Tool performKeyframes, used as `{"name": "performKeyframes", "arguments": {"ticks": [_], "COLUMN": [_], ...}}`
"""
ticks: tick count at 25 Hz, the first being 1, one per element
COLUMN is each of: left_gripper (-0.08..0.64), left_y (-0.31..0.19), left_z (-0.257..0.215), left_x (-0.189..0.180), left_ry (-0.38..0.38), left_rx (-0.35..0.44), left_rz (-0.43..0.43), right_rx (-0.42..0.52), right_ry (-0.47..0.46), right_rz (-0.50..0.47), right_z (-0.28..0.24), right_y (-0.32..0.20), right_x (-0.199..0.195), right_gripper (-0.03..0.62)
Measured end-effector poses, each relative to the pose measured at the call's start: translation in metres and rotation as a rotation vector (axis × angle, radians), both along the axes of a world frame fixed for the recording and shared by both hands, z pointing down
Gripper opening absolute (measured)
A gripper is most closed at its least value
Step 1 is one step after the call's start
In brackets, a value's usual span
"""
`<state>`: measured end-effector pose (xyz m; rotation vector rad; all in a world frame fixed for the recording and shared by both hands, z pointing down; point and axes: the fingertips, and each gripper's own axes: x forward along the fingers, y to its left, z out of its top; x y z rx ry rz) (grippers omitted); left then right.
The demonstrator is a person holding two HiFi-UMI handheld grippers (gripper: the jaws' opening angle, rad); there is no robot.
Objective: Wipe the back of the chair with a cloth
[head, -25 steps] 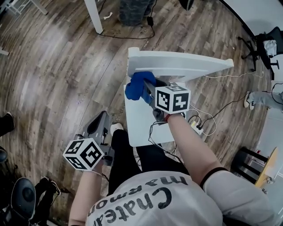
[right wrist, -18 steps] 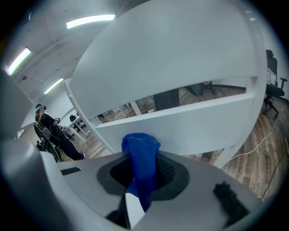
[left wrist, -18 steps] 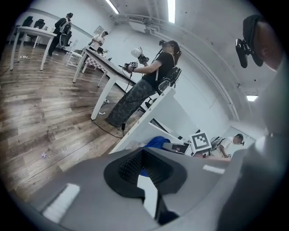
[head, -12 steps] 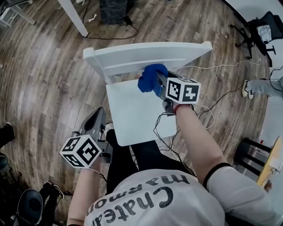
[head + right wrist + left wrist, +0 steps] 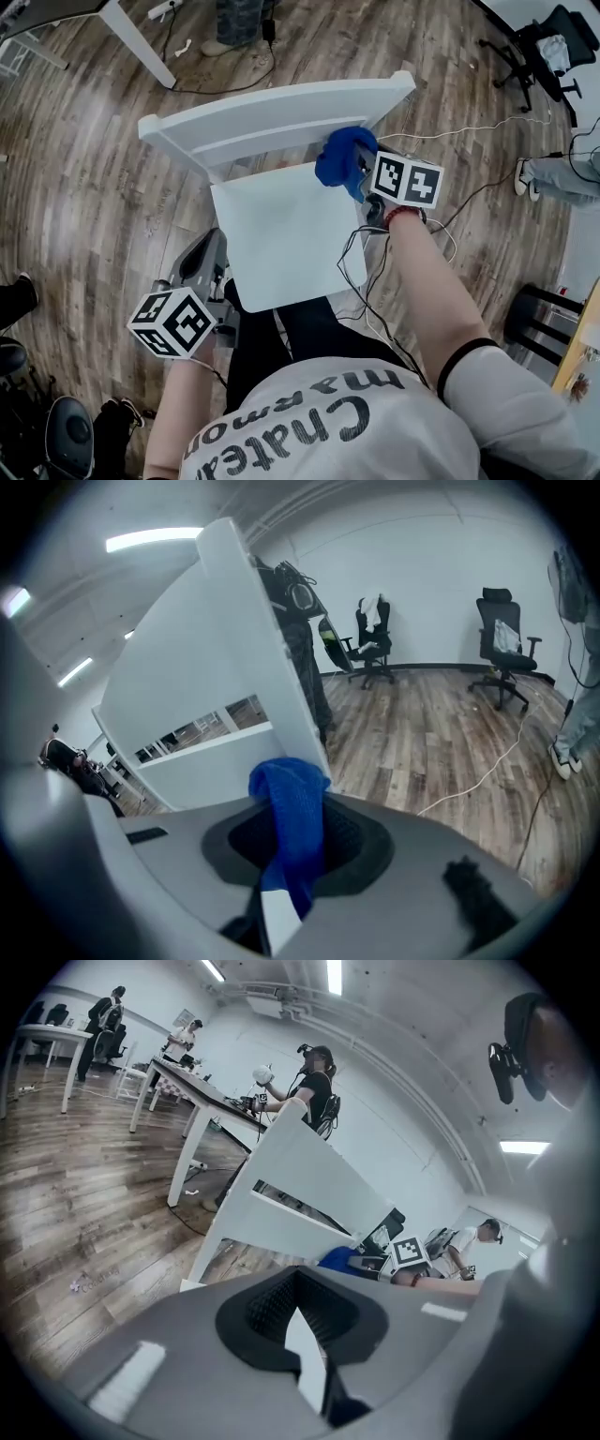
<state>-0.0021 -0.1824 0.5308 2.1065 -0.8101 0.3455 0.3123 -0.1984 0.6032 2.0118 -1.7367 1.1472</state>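
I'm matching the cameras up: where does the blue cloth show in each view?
Head view: blue cloth, upper right of centre, by the chair back, in the right gripper.
Left gripper view: small, just right of centre, under the chair back.
Right gripper view: bottom centre, between its jaws.
Shared landmark: white chair back.

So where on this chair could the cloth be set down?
The white seat is bare from the backrest to its front edge. Crowded: the back right corner, where the right tool holds the blue cloth, and the right edge with cables.
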Motion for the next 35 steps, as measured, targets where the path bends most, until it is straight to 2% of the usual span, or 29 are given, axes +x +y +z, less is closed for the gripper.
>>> {"name": "performKeyframes", "arguments": {"ticks": [8,11,13,17,22,27,30,33,35], "left_gripper": [0.008,0.008,0.008,0.008,0.008,0.008,0.008,0.008,0.008], "left_y": [0.003,0.002,0.001,0.001,0.007,0.005,-0.007,-0.019,-0.025], "left_z": [-0.008,-0.011,-0.013,-0.019,-0.02,-0.027,-0.035,-0.046,-0.054], "left_x": [-0.004,-0.015,-0.024,-0.054,-0.094,-0.134,-0.152,-0.162,-0.161], "left_ry": [0.017,0.024,0.03,0.04,0.043,0.051,0.059,0.075,0.088], "left_rx": [0.016,0.016,0.018,0.021,0.005,0.005,0.028,0.046,0.055], "left_rz": [-0.008,-0.033,-0.051,-0.096,-0.128,-0.151,-0.152,-0.146,-0.134], "right_rx": [0.0,-0.018,-0.03,-0.046,-0.071,0.01,0.078,0.132,0.161], "right_ry": [0.026,0.036,0.031,0.008,-0.053,-0.053,-0.018,0.029,0.017], "right_rz": [0.047,0.057,0.028,-0.064,-0.207,-0.407,-0.5,-0.559,-0.589], "right_z": [-0.01,-0.013,-0.014,-0.012,-0.009,-0.046,-0.08,-0.113,-0.131], "right_y": [0.009,0.01,0.008,-0.006,-0.028,-0.059,-0.078,-0.088,-0.087], "right_x": [0.009,0.001,-0.015,-0.072,-0.178,-0.281,-0.32,-0.339,-0.35], "right_gripper": [0.086,0.086,0.086,0.086,0.086,0.086,0.086,0.086,0.086]}}
